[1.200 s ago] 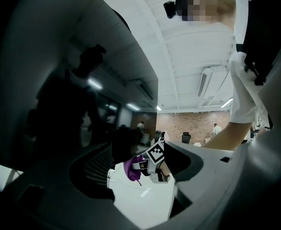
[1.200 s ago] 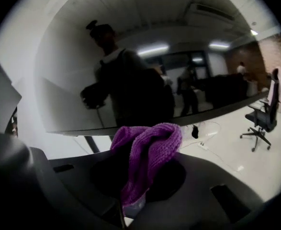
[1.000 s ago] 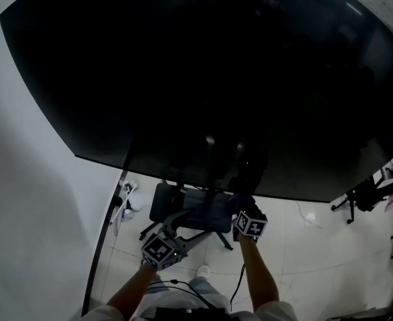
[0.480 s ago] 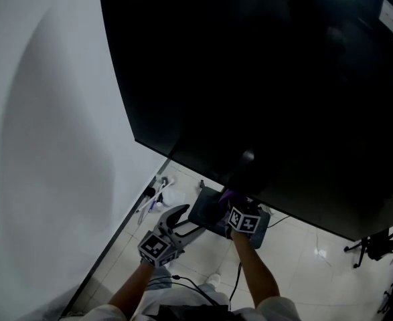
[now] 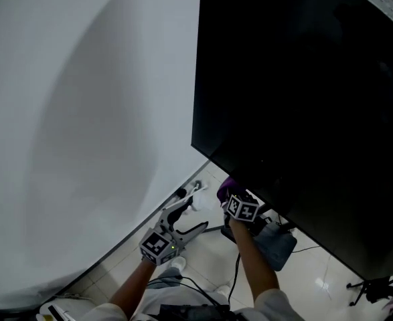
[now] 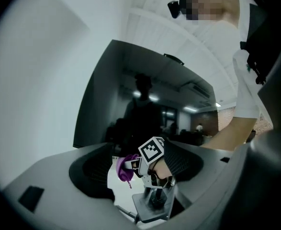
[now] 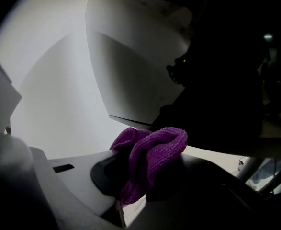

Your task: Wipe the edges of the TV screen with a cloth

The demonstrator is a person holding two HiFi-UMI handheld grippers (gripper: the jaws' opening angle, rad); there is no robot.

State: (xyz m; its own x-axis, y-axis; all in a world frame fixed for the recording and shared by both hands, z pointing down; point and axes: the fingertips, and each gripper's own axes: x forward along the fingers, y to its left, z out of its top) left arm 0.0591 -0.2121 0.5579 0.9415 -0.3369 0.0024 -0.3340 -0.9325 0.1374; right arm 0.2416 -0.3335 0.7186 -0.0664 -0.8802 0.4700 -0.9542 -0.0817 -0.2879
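The big black TV screen (image 5: 303,99) fills the right of the head view; its lower left corner sits near the middle. A purple cloth (image 5: 225,186) is bunched in my right gripper (image 5: 229,194), which is shut on it just under the TV's bottom edge, a little right of that corner. The right gripper view shows the cloth (image 7: 150,155) between the jaws of the right gripper (image 7: 145,172), and the TV (image 7: 130,75) corner close ahead. My left gripper (image 5: 193,214) hangs lower left, open and holding nothing. From the left gripper (image 6: 136,176) view, the cloth (image 6: 125,166) shows below the TV (image 6: 145,109).
A white wall (image 5: 82,112) runs along the left down to the tiled floor. A white spray bottle (image 5: 195,192) lies by the wall's foot. A grey chair (image 5: 278,243) stands below the TV, with a cable beside it. A dark stand (image 5: 377,289) is at the far right.
The head view has swung left, so the TV's left edge and lower left corner now show. My right gripper with the cloth now sits near that corner. The left gripper stays open.
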